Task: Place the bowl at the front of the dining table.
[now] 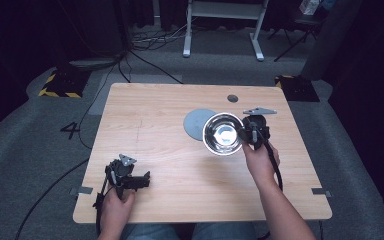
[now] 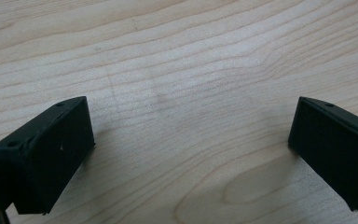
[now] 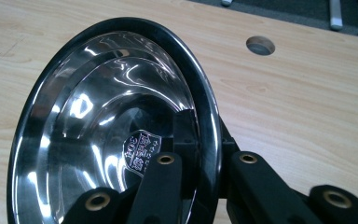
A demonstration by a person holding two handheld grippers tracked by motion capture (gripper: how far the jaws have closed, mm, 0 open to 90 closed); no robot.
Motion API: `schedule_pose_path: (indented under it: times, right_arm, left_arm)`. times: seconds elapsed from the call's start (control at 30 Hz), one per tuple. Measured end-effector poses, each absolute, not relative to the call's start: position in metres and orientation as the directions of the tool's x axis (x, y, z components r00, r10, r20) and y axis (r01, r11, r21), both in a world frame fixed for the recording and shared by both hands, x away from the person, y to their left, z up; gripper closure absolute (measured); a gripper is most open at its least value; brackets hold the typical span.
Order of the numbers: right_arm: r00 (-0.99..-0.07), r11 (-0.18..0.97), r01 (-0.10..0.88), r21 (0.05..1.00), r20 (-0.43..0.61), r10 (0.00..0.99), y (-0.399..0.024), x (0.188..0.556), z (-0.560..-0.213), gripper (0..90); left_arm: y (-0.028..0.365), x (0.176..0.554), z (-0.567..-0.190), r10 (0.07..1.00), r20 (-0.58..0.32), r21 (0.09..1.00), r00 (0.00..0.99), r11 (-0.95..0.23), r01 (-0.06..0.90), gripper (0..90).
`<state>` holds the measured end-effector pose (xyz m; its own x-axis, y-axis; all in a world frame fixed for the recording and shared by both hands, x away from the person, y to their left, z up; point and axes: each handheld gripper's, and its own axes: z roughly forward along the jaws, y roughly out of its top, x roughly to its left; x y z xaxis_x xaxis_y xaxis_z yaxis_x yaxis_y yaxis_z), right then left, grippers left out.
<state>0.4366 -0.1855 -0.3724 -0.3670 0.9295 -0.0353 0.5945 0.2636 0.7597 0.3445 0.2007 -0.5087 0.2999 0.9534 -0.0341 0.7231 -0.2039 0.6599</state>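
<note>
The right gripper (image 1: 246, 131) is clamping the rim of a shiny round steel bowl (image 1: 222, 133), holding it over the pale wooden table (image 1: 155, 135) beside a flat grey disc (image 1: 195, 121). The left gripper (image 1: 142, 181) is resting near the front edge, jaws gaping wide, holding nothing.

- The high view looked forward and down from above the person's side onto the whole table (image 1: 145, 110), with floor beyond it.
- The left gripper view sat very close over the bare wood, looking down between its own two black jaws.
- The right gripper view looked along its jaws at close range, across the steel bowl (image 3: 102, 126) toward the table's far edge.
- The high view and right gripper view shared the bowl and the round hole (image 3: 260, 45) in the tabletop.
</note>
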Motion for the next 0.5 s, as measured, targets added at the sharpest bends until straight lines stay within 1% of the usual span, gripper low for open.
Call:
schedule_pose_path:
  times: [0.3, 0.5]
  right_arm:
    - [-0.359, 0.260, 0.586, 0.768, -0.042, 0.932, -0.176, 0.454, -0.366, 85.6]
    - [-0.359, 0.265, 0.603, 0.752, -0.041, 0.933, -0.174, 0.471, -0.361, 85.6]
  left_arm:
    - [0.201, 0.344, -0.509, 0.954, -0.035, 0.660, 0.299, -0.203, 0.724, 0.2]
    - [0.201, 0.344, -0.509, 0.954, -0.035, 0.660, 0.299, -0.203, 0.724, 0.2]
